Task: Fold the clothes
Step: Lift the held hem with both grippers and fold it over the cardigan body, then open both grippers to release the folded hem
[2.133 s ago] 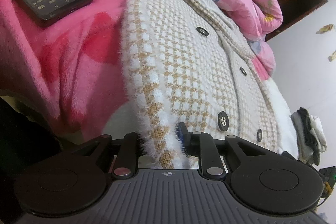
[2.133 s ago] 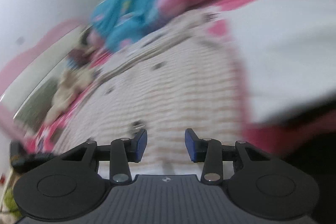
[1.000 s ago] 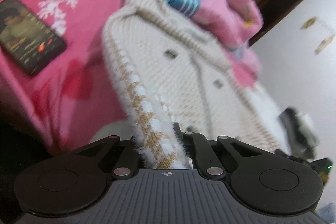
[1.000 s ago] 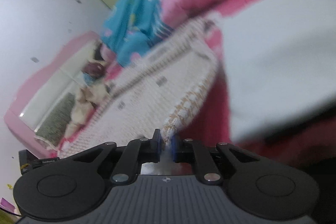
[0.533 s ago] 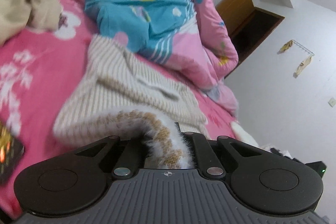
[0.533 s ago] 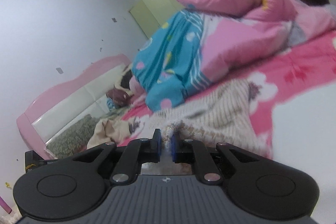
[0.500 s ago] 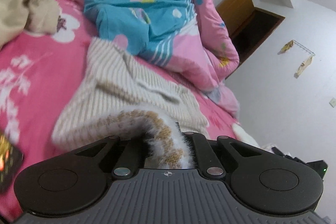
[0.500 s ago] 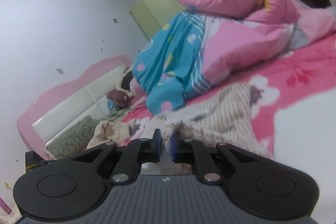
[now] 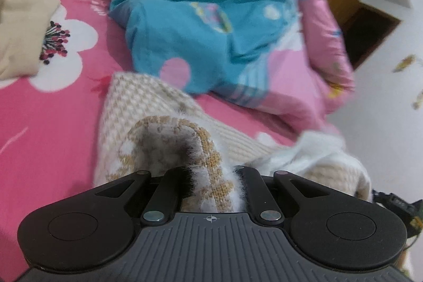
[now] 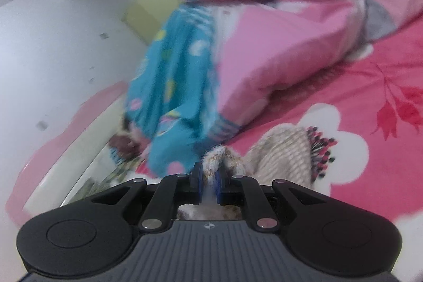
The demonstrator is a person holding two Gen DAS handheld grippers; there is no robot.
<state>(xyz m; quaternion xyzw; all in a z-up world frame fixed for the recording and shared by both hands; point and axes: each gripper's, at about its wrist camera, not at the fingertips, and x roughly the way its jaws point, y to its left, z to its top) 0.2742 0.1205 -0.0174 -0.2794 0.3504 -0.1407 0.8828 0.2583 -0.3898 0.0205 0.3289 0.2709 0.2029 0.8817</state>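
Left wrist view | left gripper [image 9: 211, 176] easing open around cardigan [image 9: 148, 107] hem | right gripper [image 10: 208, 185] pinching hem | risk: hem slipping out left, fold skews against far quilt [image 9: 206, 17]

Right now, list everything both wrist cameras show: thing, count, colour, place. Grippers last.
knit cardigan: one, cream and tan check, on the bed, its edge lifted in both grippers
bed cover: one, hot pink with white flowers, under everything
quilt: one, turquoise and pink, bunched behind the cardigan
beige cloth: one, far left on the bed
headboard: one, pink and white, by the wall
wooden furniture: brown, by the white wall
left gripper: black, shut on the cardigan
right gripper: black with blue pads, shut on the cardigan
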